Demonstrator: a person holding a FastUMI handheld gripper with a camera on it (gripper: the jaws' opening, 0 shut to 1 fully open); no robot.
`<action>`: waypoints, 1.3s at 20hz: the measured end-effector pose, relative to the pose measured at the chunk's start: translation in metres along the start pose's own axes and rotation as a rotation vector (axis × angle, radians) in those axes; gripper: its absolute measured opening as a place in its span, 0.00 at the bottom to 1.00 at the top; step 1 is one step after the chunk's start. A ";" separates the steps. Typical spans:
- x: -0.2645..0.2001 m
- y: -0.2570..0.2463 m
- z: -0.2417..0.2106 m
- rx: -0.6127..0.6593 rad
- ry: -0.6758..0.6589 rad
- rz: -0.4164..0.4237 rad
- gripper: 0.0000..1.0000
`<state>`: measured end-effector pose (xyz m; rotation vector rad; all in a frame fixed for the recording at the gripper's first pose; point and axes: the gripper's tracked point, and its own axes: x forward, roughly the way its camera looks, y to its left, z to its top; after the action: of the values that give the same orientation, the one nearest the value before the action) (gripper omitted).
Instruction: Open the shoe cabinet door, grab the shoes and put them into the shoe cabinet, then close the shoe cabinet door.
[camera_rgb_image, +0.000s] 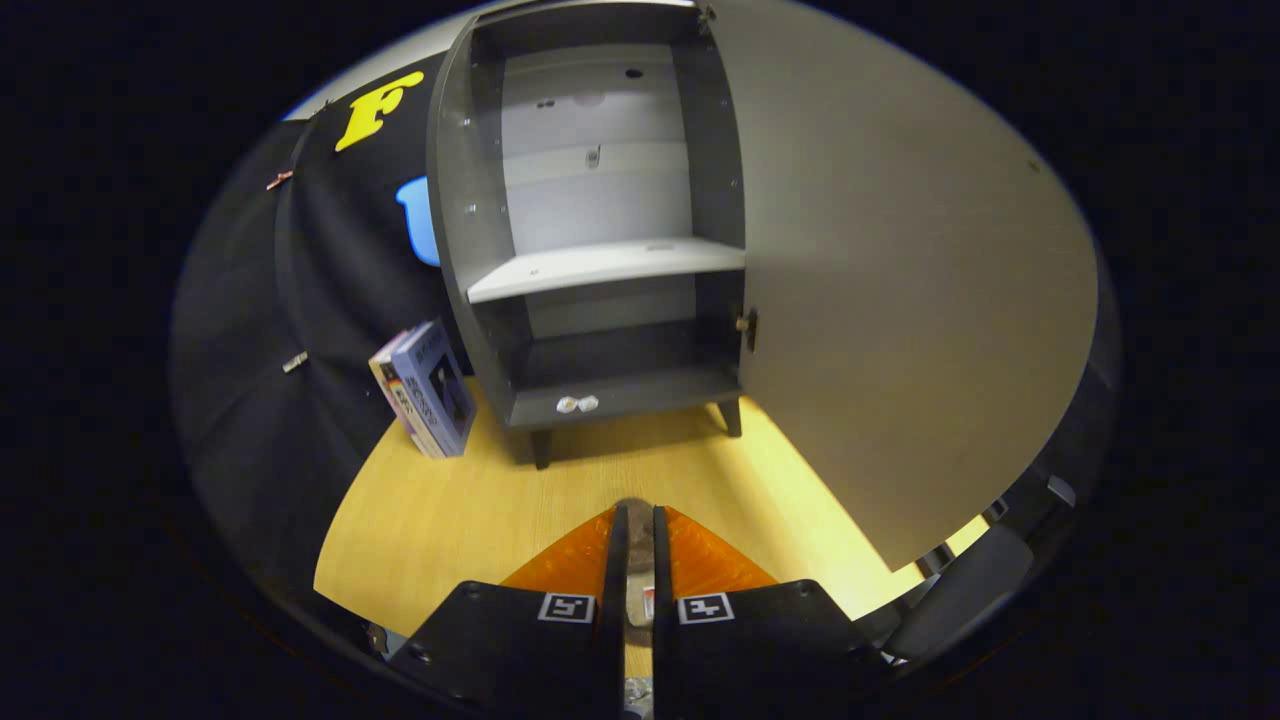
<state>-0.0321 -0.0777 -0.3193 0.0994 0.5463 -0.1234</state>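
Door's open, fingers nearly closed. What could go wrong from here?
1. The open door swings out beside the gripper; a sideways move may knock it.
2. The fingers are nearly together with something thin, hard to identify, between them; if that is a shoe, the grip looks slight.
3. The lower shelf is shallow, under the white shelf; a shoe could catch.
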 end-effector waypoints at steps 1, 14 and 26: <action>0.011 0.002 -0.015 -0.007 0.030 0.006 0.17; 0.102 0.021 -0.139 -0.039 0.283 0.061 0.17; 0.110 0.030 -0.140 -0.013 0.337 0.029 0.11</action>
<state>-0.0062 -0.0403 -0.4945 0.1160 0.8820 -0.0747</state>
